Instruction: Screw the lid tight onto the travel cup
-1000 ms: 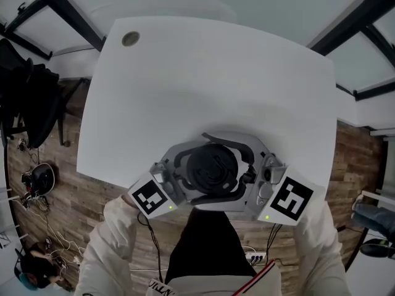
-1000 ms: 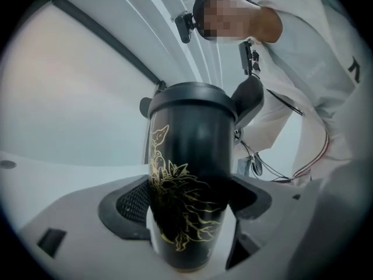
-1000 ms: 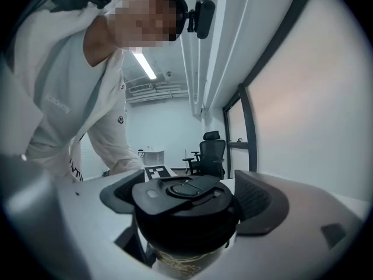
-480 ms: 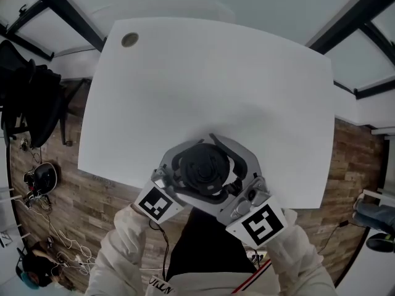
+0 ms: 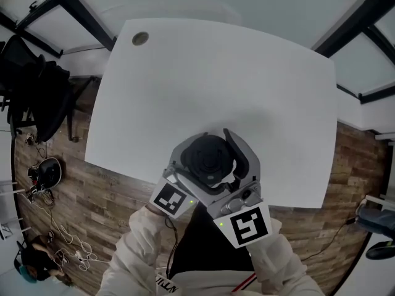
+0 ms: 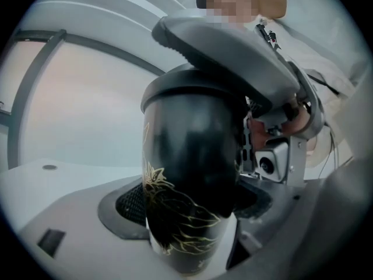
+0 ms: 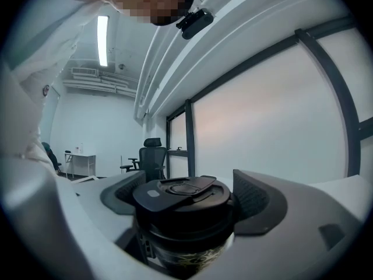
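Observation:
A black travel cup (image 6: 186, 174) with a gold pattern is held upright over the near edge of the white table (image 5: 247, 79). My left gripper (image 6: 189, 226) is shut on the cup's body, its pads pressing on both sides. The black lid (image 7: 183, 194) sits on top of the cup, and my right gripper (image 7: 186, 203) is shut on its rim. In the head view the lid (image 5: 208, 158) shows from above. There the left gripper (image 5: 196, 165) reaches in from the near left and the right gripper (image 5: 217, 160) from the near right. The cup's base is hidden.
A round grommet hole (image 5: 140, 38) is in the table's far left corner. A dark chair with clothes (image 5: 31, 85) stands left of the table over a wooden floor with cables (image 5: 43, 177). An office chair (image 7: 150, 153) stands far off in the room.
My right gripper has swung clockwise around the cup, from its right side to the near side, and the lid turned with it. The left gripper kept its hold on the cup.

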`<state>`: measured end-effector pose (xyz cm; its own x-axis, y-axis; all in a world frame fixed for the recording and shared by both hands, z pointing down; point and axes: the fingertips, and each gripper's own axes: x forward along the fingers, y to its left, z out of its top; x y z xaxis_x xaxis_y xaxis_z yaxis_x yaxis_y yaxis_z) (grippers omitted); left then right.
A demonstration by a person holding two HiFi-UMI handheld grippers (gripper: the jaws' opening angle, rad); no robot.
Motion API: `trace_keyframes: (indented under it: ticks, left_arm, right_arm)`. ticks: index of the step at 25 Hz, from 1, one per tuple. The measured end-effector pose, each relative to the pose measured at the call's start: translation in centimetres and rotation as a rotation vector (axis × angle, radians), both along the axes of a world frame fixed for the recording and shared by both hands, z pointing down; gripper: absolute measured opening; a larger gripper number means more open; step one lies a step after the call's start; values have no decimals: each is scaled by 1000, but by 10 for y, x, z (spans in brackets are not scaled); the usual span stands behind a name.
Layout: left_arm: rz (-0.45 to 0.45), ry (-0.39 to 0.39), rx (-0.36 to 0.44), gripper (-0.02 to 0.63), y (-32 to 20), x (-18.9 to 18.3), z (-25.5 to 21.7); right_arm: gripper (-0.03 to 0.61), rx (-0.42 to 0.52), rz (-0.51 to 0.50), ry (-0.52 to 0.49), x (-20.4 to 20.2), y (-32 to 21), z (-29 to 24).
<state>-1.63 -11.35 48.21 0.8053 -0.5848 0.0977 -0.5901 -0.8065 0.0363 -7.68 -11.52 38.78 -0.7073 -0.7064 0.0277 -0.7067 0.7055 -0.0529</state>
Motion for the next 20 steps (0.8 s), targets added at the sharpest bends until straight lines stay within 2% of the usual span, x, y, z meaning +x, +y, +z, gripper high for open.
trace_keyframes:
  ticks: [4, 9, 13, 20]
  left_arm:
    - [21, 3, 10, 399, 1, 0, -1]
    - [77, -67, 0, 399, 4, 0, 3]
    - [95, -171, -3, 399, 9, -7, 7]
    - [84, -198, -12, 399, 14, -16, 15]
  right_arm:
    - [476, 32, -35, -8, -1, 2, 0]
    - [477, 39, -70, -8, -3, 4, 2]
    - [476, 22, -104, -11, -6, 6, 2]
    - [477, 29, -160, -29, -9, 8, -8]
